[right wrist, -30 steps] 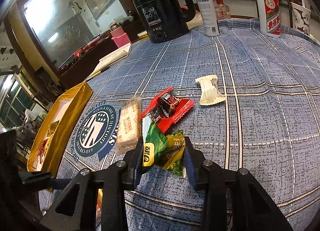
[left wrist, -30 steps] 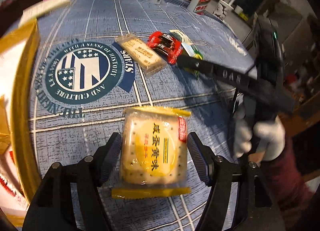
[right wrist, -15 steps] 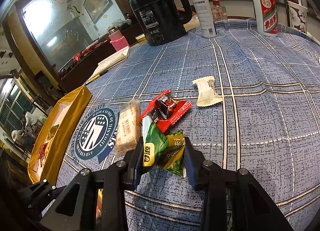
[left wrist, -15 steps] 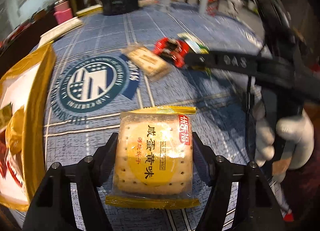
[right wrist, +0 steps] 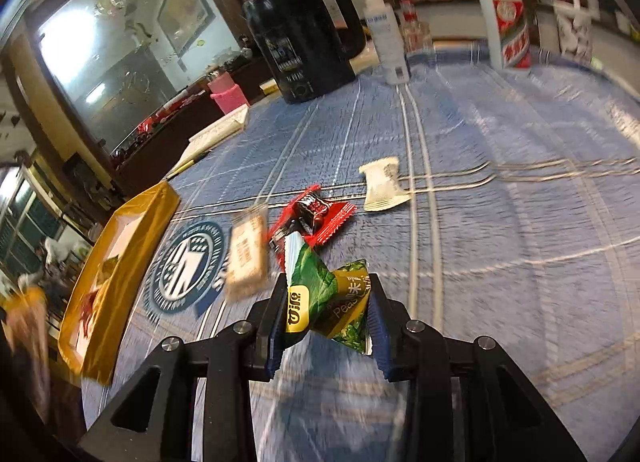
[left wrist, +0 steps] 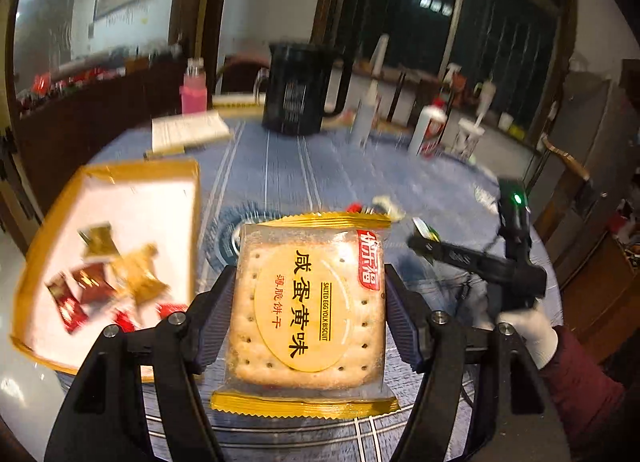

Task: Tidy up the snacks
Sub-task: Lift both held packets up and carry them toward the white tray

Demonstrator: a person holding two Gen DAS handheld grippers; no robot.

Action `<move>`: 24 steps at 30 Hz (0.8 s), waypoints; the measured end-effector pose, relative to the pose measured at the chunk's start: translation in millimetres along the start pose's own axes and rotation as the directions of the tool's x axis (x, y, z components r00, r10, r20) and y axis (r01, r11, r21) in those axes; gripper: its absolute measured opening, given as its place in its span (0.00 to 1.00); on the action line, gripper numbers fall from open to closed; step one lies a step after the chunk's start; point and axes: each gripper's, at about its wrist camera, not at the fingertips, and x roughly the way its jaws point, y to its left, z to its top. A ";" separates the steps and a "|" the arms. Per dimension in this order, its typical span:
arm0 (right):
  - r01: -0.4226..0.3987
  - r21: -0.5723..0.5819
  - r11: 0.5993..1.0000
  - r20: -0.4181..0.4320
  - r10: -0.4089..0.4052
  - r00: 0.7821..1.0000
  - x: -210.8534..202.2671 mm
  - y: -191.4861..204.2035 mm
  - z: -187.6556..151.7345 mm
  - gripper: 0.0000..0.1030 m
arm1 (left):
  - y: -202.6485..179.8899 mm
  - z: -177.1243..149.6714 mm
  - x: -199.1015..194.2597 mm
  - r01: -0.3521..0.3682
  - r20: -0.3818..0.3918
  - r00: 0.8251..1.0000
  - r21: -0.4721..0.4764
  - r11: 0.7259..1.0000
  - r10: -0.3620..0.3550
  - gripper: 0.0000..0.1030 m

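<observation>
Blue tablecloth (right wrist: 500, 221), left tongs (left wrist: 308, 314) clamping biscuit pack (left wrist: 310, 310), right tongs (right wrist: 326, 314) pinching pea packet (right wrist: 328, 302)

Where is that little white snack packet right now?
In the right wrist view, the white packet lies on the blue tablecloth, just right of the red wrapper and nearer than the black kettle.

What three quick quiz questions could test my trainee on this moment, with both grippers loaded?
1. True or false: the left gripper holds a salted egg yolk biscuit packet.
2. What colour is the pea snack packet in the right gripper?
3. Which loose snack lies farthest from the yellow tray: A tan cracker packet, B red wrapper, C white wrapper?

Key: 1 true; 2 green; 3 C.
</observation>
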 end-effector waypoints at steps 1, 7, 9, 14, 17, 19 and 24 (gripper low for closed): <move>-0.005 -0.002 1.000 0.023 0.005 1.000 -19.9 1.5 0.2 0.35 | 2.7 2.7 -11.1 0.009 0.018 1.000 0.005 1.000 -0.009 0.67; -0.040 0.015 0.999 0.183 0.036 0.983 -131.1 11.9 19.2 0.35 | 13.9 30.0 -86.5 0.077 0.116 0.990 0.059 0.995 -0.083 0.67; -0.053 0.022 0.998 0.238 0.046 0.970 -165.6 17.9 29.8 0.35 | 16.9 41.9 -115.2 0.092 0.151 0.983 0.072 0.993 -0.102 0.67; -0.083 -0.007 0.997 0.348 0.080 0.934 -249.5 44.1 57.7 0.35 | 30.8 80.1 -185.0 0.157 0.241 0.955 0.078 0.984 -0.172 0.67; -0.073 -0.042 0.996 0.384 0.083 0.919 -285.4 62.8 74.3 0.35 | 33.9 107.6 -212.7 0.159 0.287 0.941 0.090 0.983 -0.178 0.67; -0.067 -0.062 0.996 0.404 0.087 0.910 -306.5 75.3 84.4 0.35 | 36.3 124.9 -224.8 0.121 0.319 0.937 0.093 0.988 -0.145 0.67; -0.078 -0.079 0.994 0.471 0.106 0.876 -351.5 101.9 110.5 0.35 | 52.1 166.3 -233.6 0.096 0.361 0.927 0.026 0.995 -0.099 0.67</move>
